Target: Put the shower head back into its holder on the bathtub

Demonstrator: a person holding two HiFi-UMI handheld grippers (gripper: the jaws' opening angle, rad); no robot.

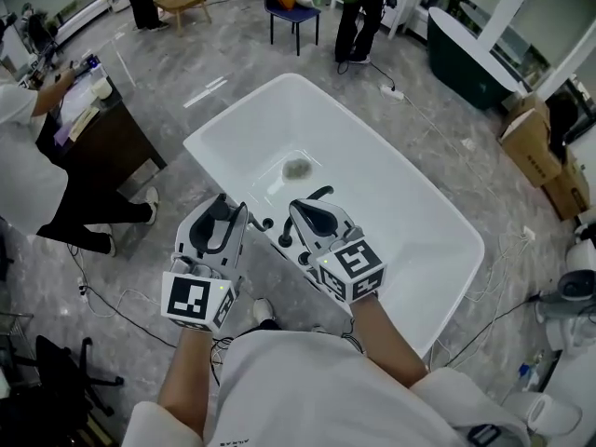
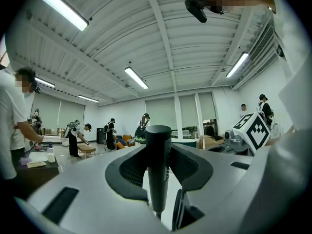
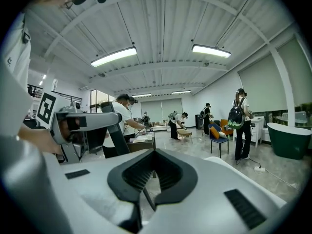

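Down at the near rim of the tub, both grippers are held side by side. The left gripper is clamped on the shower head. Its black handle stands upright between the pads, as the left gripper view shows. From the head view the gripper's own body hides most of it. The right gripper has its jaws pressed together with nothing in them.

Between the two, small black fittings sit on the rim, partly covered by the right gripper. Just past that gripper a curved black piece arches over the rim. Spout or holder, I can't tell.

Further in, the white basin slopes to a grey drain.

Out on the marble floor, a dark desk stands close to the tub's left corner. A person in a white top is at it. Cables trail across the floor.

At the far end there's a blue chair, with another person standing beside it. Off to the right sit a dark green tub and cardboard boxes.
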